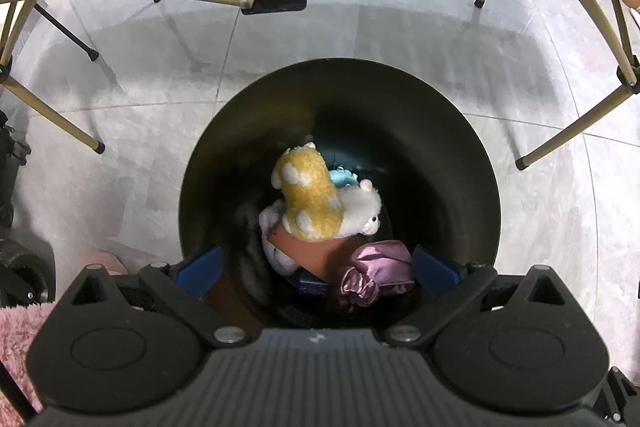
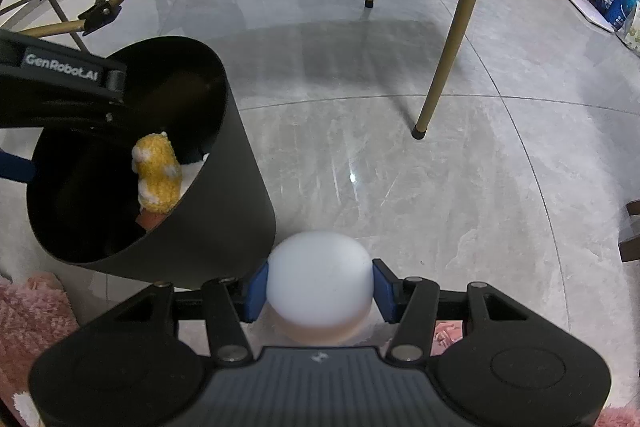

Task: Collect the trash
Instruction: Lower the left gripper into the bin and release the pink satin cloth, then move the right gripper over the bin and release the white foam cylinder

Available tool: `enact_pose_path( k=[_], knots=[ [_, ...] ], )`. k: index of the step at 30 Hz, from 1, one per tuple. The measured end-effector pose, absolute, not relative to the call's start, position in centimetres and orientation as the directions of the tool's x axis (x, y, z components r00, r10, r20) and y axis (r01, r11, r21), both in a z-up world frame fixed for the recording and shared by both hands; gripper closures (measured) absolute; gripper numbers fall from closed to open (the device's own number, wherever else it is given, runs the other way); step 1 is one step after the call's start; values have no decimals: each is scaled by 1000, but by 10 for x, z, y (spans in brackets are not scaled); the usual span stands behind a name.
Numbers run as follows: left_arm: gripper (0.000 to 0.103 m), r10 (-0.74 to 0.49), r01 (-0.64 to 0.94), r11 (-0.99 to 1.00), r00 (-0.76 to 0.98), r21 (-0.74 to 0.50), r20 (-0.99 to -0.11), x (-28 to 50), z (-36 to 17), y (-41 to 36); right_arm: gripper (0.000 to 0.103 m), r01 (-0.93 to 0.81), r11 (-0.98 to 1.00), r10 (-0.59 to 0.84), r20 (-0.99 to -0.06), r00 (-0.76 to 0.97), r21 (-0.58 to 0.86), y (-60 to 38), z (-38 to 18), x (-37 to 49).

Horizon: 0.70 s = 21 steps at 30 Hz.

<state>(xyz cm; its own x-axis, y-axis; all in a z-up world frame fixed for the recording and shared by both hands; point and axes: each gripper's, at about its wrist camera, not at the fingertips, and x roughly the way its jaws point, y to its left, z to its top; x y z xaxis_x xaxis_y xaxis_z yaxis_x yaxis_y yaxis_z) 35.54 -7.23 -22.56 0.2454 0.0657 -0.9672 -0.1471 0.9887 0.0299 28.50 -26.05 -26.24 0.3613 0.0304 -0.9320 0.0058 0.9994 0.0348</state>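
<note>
A tall black bin (image 1: 340,131) stands on the shiny grey floor (image 2: 400,147), near the gold legs of a folding table (image 2: 452,39). Much of the job looks done. Down in the bin lie a fluffy yellow and white toy (image 1: 310,195), a shiny purple cloth (image 1: 376,267), something flat and orange-brown (image 1: 312,251) and a bit of blue (image 1: 342,181) under them.

The left gripper (image 1: 316,263) hangs right over the bin's mouth. Its blue pads are spread wide apart and nothing is between them, so I think it has no more to give.

One piece seems to be left. The right gripper (image 2: 318,287) is squeezing a round white ball-like thing (image 2: 320,279) between its blue pads. It is smooth, cloudy and a little see-through near the bottom. It sits just to the right of the bin, outside it, and I think it goes in next. A pink fuzzy rug (image 2: 28,311) is at the near left.
</note>
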Motion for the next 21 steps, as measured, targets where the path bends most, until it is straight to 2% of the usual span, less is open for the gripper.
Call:
enact_pose_path(
  k=[21],
  knots=[
    [0,46,-144,990,323,-1,-945,337,-198,-39,51,-25,1000,1,-905,425,-10,-233,-239,293]
  ],
)
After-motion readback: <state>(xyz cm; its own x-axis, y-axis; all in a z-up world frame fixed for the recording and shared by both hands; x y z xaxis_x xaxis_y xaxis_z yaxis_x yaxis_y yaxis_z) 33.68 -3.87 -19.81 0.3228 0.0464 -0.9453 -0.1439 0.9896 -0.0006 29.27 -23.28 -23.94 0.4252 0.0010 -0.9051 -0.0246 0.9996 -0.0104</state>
